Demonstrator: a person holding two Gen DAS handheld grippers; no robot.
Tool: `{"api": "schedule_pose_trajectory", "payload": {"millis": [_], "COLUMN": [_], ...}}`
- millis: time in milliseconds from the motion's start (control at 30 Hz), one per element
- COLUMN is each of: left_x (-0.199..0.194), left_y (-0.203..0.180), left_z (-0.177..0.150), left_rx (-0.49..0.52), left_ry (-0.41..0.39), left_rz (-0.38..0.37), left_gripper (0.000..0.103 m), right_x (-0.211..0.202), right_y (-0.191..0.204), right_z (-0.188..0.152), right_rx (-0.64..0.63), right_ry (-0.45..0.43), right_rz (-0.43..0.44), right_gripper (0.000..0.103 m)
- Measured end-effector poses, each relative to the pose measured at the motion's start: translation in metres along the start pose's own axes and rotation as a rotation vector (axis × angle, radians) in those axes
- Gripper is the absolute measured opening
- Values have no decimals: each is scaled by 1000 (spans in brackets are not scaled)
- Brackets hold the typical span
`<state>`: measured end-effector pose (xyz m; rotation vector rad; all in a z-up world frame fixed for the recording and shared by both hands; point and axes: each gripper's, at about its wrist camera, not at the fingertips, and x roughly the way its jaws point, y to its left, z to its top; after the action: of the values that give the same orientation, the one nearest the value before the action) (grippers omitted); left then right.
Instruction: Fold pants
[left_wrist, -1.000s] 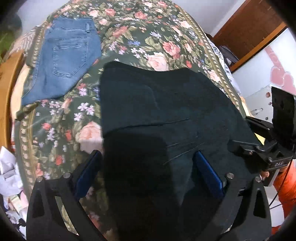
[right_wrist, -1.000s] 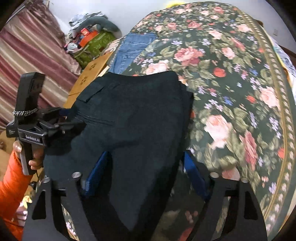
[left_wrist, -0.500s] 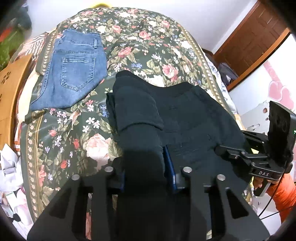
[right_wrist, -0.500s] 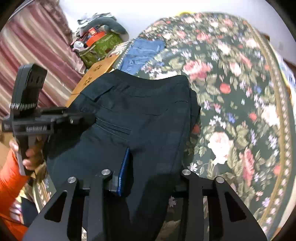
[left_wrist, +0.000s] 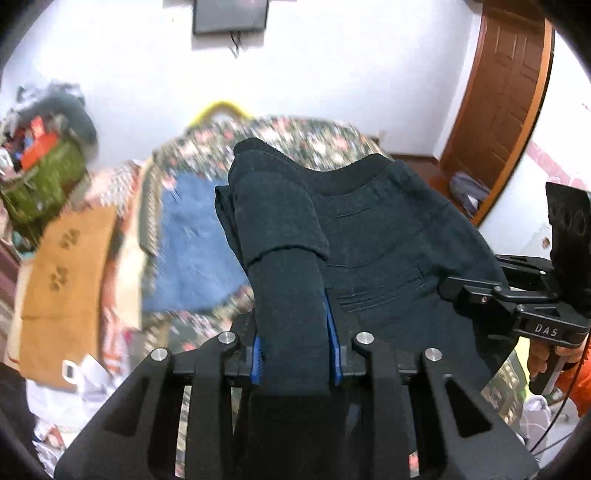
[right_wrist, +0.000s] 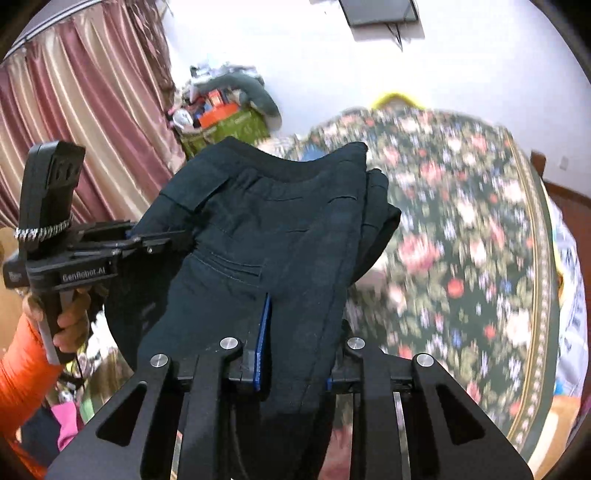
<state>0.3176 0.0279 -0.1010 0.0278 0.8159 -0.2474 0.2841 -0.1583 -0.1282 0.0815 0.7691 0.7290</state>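
Observation:
The black pants (left_wrist: 384, 236) hang lifted between both grippers above the floral bed (right_wrist: 461, 229). My left gripper (left_wrist: 293, 350) is shut on a bunched fold of the black pants at their left edge. My right gripper (right_wrist: 295, 354) is shut on the black pants (right_wrist: 266, 236) at their right edge. Each gripper shows in the other's view: the right one in the left wrist view (left_wrist: 480, 295), the left one in the right wrist view (right_wrist: 155, 240). The waistband points away from me.
Folded blue jeans (left_wrist: 192, 240) lie on the bed's far left. A wooden board (left_wrist: 62, 277) and cluttered bags (right_wrist: 225, 114) stand left of the bed. Striped curtains (right_wrist: 85, 107) hang at left, and a brown door (left_wrist: 502, 96) is at right.
Both grippers closed on the black pants, then lifted them off the bed. The views tilted up to show the wall.

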Motion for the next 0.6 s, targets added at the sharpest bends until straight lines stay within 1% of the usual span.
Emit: {"api": "schedule_pose_trajectory", "payload": {"millis": [133, 267, 433, 500, 600], "left_x": [-8, 1, 24, 37, 66], "left_y": [26, 56, 96, 112, 134], "left_z": [23, 42, 63, 69, 73], "left_rx": [-21, -46, -80, -84, -94], "left_ry": [-69, -104, -100, -99, -73], "left_rz": [37, 61, 82, 91, 108], "left_gripper": [27, 27, 27, 27, 27], "right_x": [12, 33, 73, 90, 123], "right_y": [9, 12, 11, 9, 6], "right_z": [31, 59, 91, 98, 110], "right_rx": [-28, -51, -59, -54, -48], "right_ry": [-56, -81, -92, -87, -65], "right_rz": [1, -4, -12, -9, -15], "right_gripper": [20, 20, 20, 20, 20]}}
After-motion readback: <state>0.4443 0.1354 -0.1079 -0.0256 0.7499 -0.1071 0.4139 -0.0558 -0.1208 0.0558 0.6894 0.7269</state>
